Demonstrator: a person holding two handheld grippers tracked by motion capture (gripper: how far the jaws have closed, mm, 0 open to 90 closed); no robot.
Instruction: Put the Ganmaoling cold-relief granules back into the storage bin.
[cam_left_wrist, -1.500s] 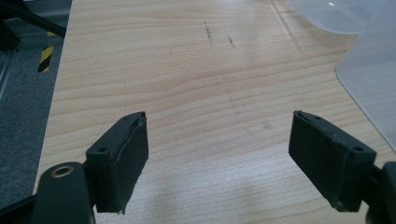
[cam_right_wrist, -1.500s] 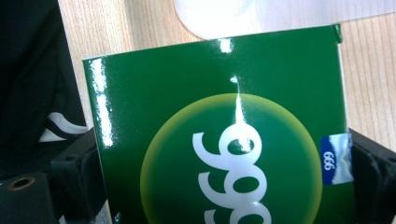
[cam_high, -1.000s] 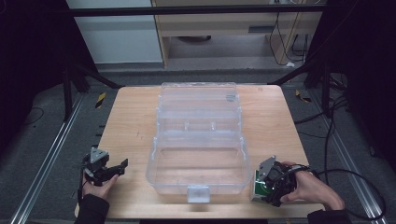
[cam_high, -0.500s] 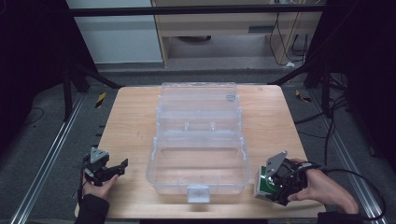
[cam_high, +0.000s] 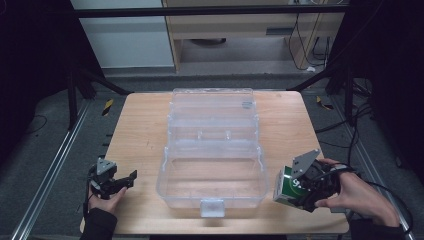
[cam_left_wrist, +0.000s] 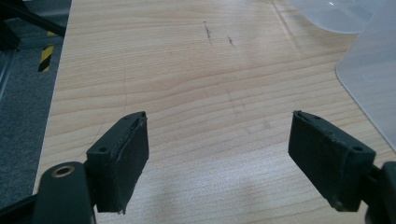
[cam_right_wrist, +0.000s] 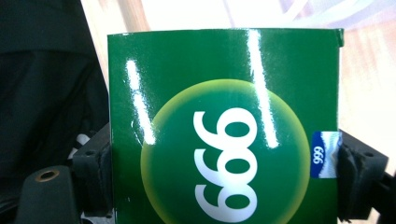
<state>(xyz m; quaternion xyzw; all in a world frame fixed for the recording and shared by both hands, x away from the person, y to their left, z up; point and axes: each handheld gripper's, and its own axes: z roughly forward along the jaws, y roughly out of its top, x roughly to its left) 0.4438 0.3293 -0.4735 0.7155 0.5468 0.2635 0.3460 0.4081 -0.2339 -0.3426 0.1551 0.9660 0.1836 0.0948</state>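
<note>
A green box (cam_high: 286, 187) printed with white "999" is clamped in my right gripper (cam_high: 295, 189), held above the table's front right corner beside the clear plastic case (cam_high: 212, 150). In the right gripper view the green box (cam_right_wrist: 224, 130) sits squarely between both black pads (cam_right_wrist: 359, 172), which press on its sides. The case lies open in the table's middle, lid tipped back, its tub bare. My left gripper (cam_high: 120, 182) rests at the front left, jaws wide apart over bare wood; its own view shows the two pads (cam_left_wrist: 123, 154) with nothing between them and the left gripper (cam_left_wrist: 219, 163) open.
The wooden table (cam_high: 140, 130) has bare room left of the case. The case's edge (cam_left_wrist: 373, 79) shows at the right of the left gripper view. Dark floor, metal rails (cam_high: 55, 165) and cables (cam_high: 360, 125) surround the table.
My right hand has lifted the green box up off the table and tilted it. The left hand and the case have stayed where they were.
</note>
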